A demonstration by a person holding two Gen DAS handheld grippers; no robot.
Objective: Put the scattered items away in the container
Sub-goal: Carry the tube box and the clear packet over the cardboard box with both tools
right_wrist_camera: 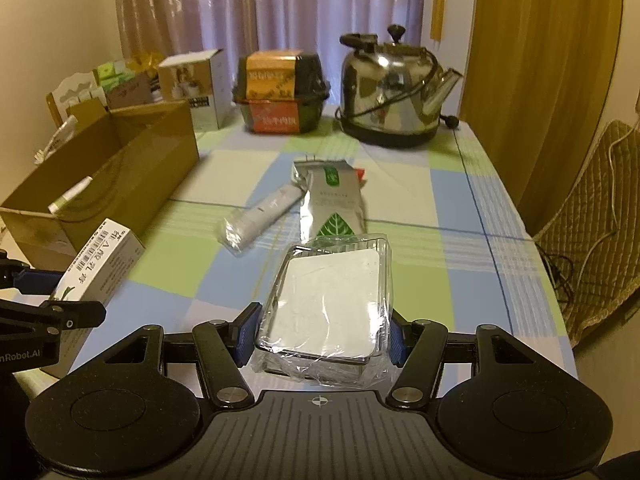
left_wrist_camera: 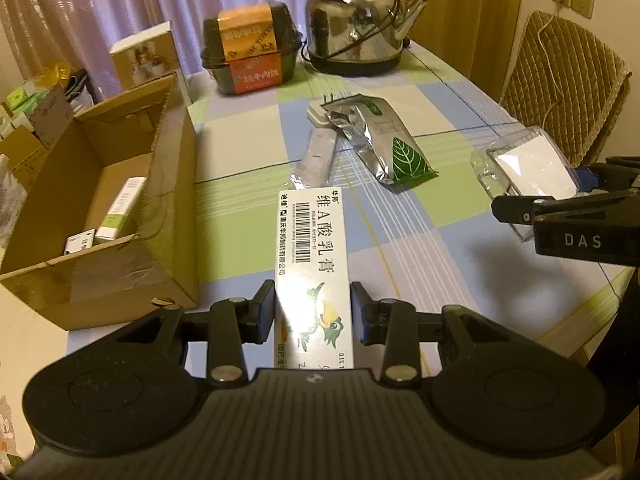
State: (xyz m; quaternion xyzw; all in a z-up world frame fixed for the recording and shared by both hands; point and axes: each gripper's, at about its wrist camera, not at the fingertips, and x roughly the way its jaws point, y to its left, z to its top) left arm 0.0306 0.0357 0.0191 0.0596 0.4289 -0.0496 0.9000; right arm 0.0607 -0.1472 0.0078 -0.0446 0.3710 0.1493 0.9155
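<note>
I'm reading "维A酸乳膏" on the ointment box [left_wrist_camera: 310, 264] between my left gripper's [left_wrist_camera: 313, 312] pads, "DAS" on my right gripper [left_wrist_camera: 520, 210] alongside.

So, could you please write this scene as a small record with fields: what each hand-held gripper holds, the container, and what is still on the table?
left hand-held gripper: shut on white ointment box
right hand-held gripper: shut on clear plastic packet
container: open cardboard box, left side of table, two small boxes inside
still on tablecloth: silver leaf pouch, wrapped tube
far end: kettle
</note>
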